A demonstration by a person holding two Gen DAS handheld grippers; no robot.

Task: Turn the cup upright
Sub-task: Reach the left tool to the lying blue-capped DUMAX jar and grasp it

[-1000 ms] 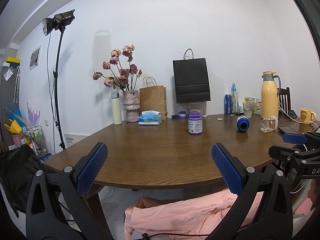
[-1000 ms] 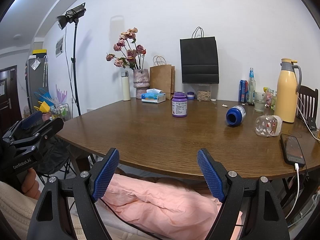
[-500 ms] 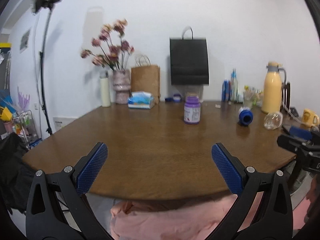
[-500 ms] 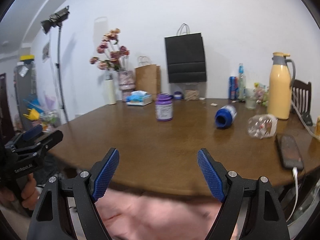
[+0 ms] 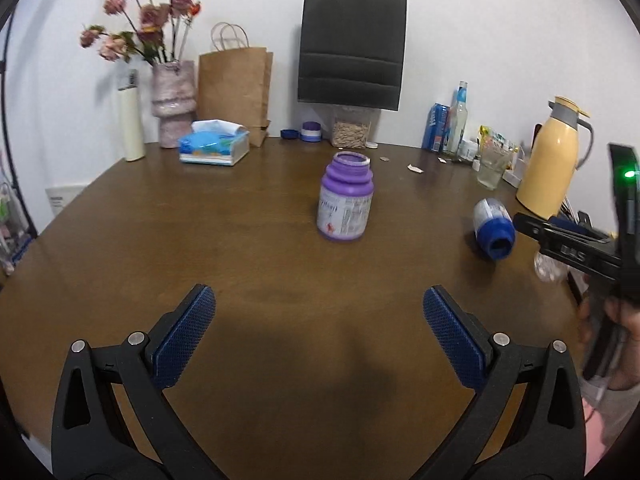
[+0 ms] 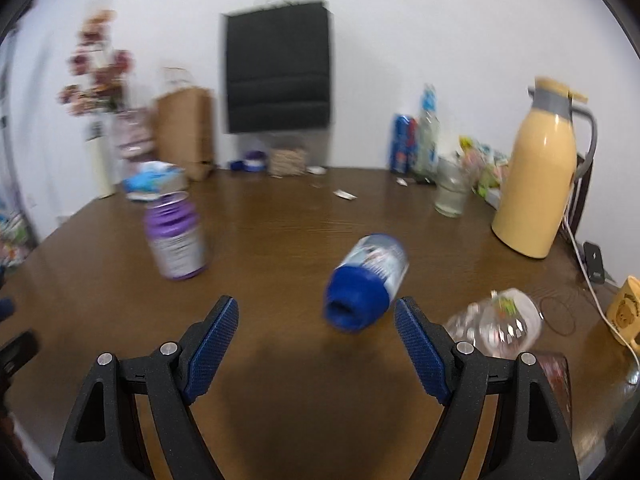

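Observation:
A blue-based cup (image 6: 366,282) with a printed white body lies on its side on the brown table (image 6: 304,392), its open blue mouth toward me. It also shows in the left wrist view (image 5: 493,228) at the right. My right gripper (image 6: 316,340) is open and empty, just short of the cup, which lies slightly right of its centre line. My left gripper (image 5: 318,334) is open and empty over the table's near middle, well short of an upright purple jar (image 5: 346,198). The purple jar (image 6: 176,236) is blurred in the right wrist view.
A clear glass cup (image 6: 496,322) lies on its side right of the blue cup, near a phone (image 6: 554,376). A yellow thermos (image 6: 536,172), a drinking glass (image 6: 452,192), bottles, paper bags (image 5: 352,44), a flower vase (image 5: 174,102) and a tissue box (image 5: 214,146) line the back.
Both grippers moved forward over the table and tilted down. The blue cup and purple jar are much closer; the right view is blurred from motion. Jaws stayed open.

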